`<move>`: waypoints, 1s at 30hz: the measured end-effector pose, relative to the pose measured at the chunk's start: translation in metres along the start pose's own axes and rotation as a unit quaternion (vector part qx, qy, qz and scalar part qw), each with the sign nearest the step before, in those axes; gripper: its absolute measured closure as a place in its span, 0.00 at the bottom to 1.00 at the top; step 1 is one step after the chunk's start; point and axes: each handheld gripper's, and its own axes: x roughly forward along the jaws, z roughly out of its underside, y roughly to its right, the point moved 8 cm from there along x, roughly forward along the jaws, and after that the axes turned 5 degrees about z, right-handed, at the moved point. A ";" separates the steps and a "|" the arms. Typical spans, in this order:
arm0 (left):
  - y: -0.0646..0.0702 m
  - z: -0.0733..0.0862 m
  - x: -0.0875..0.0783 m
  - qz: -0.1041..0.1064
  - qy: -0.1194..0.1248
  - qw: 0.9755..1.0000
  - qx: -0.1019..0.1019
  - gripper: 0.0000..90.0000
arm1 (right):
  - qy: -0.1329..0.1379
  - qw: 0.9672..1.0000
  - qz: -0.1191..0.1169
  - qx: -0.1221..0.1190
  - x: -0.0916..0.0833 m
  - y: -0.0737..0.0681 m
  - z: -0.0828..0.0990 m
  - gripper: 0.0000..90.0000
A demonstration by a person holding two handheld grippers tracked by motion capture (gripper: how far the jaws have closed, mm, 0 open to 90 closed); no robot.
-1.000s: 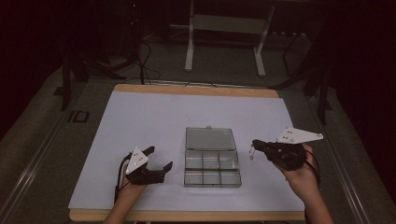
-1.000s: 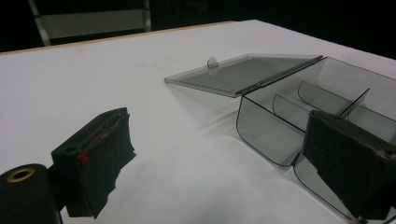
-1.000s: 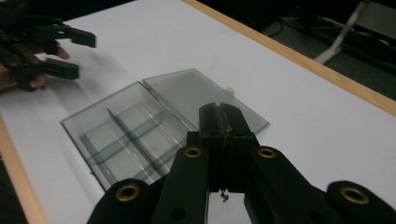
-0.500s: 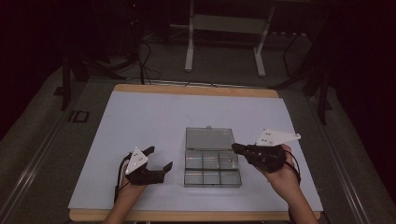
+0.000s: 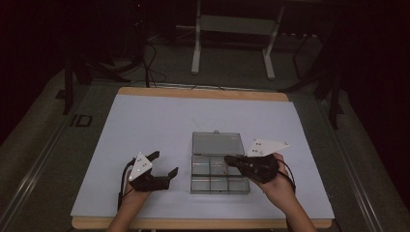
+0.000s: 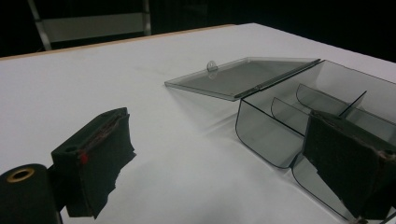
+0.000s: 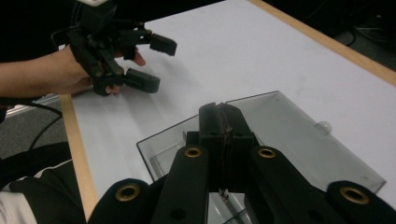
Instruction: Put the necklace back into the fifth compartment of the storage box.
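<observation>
A clear plastic compartment box (image 5: 220, 182) lies on the white table, its lid (image 5: 216, 143) folded flat away from me. My right gripper (image 5: 227, 158) hovers over the box's right compartments with its jaws pressed together. Its own view shows the shut jaws (image 7: 224, 112) above the box wall (image 7: 159, 149) and the lid (image 7: 299, 144); whether something thin sits between the pads I cannot tell. My left gripper (image 5: 164, 163) rests left of the box, open and empty. Its view shows the box wall (image 6: 266, 135) between its spread jaws (image 6: 219, 163). The right gripper view also shows the left gripper (image 7: 156, 64).
The white table top (image 5: 159, 121) has a wooden edge (image 5: 203, 93) at the far side and along the front. A metal stand (image 5: 196, 43) and cables (image 5: 150, 63) stand on the dark floor beyond the table. A small knob (image 6: 212, 65) sticks up from the lid.
My right gripper has moved left, from beside the box's right side to above its compartments, still shut. The left gripper has stayed where it was.
</observation>
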 end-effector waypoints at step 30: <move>0.000 0.000 0.000 0.002 0.002 1.000 -0.002 0.10 | -0.140 0.990 -0.027 0.004 0.058 -0.008 0.082 0.99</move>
